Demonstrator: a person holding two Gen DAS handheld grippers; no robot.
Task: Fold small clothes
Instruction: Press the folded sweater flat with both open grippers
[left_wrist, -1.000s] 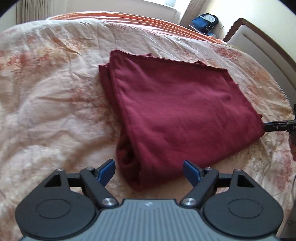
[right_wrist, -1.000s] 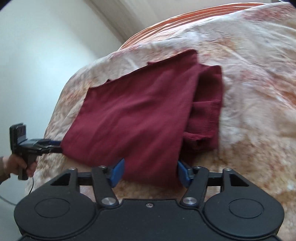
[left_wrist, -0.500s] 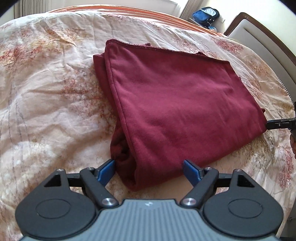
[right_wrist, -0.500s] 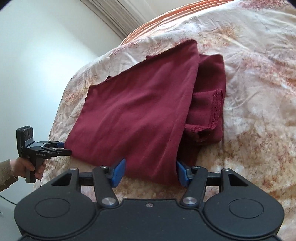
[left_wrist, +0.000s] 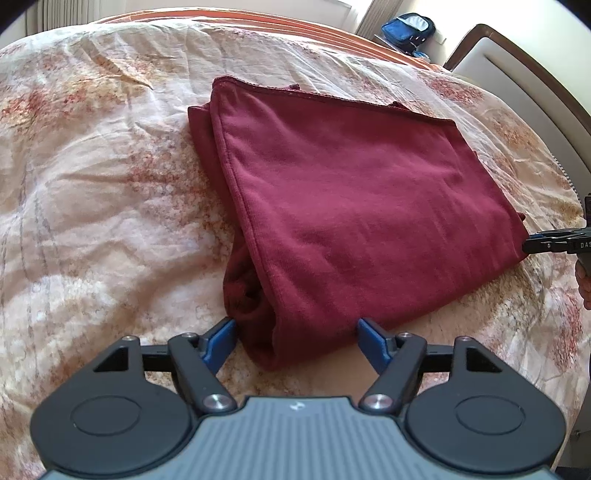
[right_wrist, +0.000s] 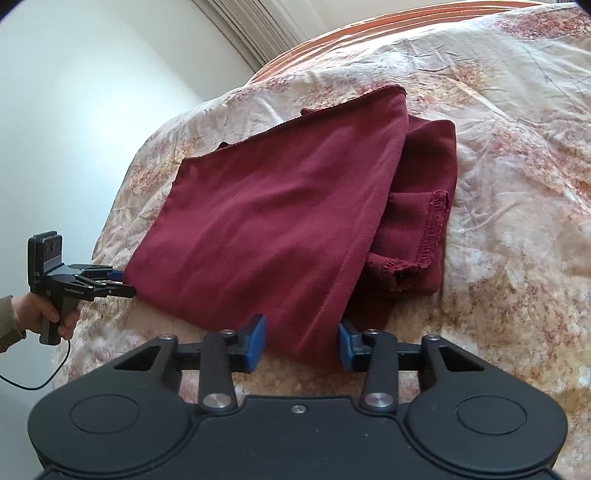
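Garment (left_wrist: 354, 206): maroon knit cloth, matt, soft nap; overlock-stitched hem showing just past right gripper (right_wrist: 301, 343). Bedcover (left_wrist: 92, 192) under it: thin printed cloth, matt, heavily wrinkled. Left gripper (left_wrist: 295, 341): matt black plastic body, blue pads (left_wrist: 221, 338) look rubbery w/ slight sheen, shiny metal pivot screws, ribbed grey plastic centre. Headboard (left_wrist: 517, 62) far right of left claw: glossy dark wood frame, smooth pale panel.

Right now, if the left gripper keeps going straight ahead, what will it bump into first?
Probably the dark red garment. Its near folded corner already sits between the open jaws of the left gripper, so it likely meets cloth almost at once.
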